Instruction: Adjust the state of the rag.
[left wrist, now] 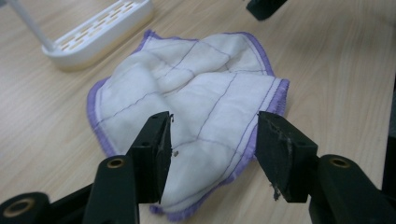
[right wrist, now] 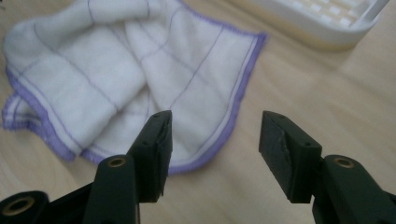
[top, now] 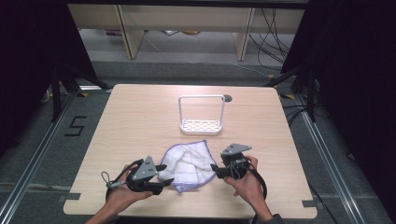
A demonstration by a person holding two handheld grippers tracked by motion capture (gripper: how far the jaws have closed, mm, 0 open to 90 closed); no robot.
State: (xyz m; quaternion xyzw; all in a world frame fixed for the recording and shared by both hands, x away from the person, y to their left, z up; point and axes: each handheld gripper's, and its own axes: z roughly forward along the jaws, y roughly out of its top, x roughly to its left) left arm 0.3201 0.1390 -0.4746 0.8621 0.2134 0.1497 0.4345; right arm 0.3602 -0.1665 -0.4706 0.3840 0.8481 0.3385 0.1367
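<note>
Both pairs of black jaws stand apart, with nothing pressed between the pads. Between the jaws of the left gripper lies the near edge of the cloth, a white cloth with thin purple lines and a purple hem, but the pads do not touch it, so this gripper is open and holds nothing. The right gripper is open too; the hem of the cloth passes just in front of its left jaw, and bare table is before its right jaw.

From above, the cloth lies crumpled in a loose heap on the wooden table, directly between the left gripper and the right gripper, each at one side of it and very near. Beyond the cloth, further from both tools, stands a white rack with a slotted base and a thin upright frame; it is apart from the cloth and nothing hangs on it.

My judgement is that the work with the cloth is at an early or middle point: the cloth is neither flat nor folded nor on the rack, and neither tool has a hold on it. What is left seems to be taking the cloth by its edges or corners, then spreading, folding or hanging it; which one, I cannot tell.
</note>
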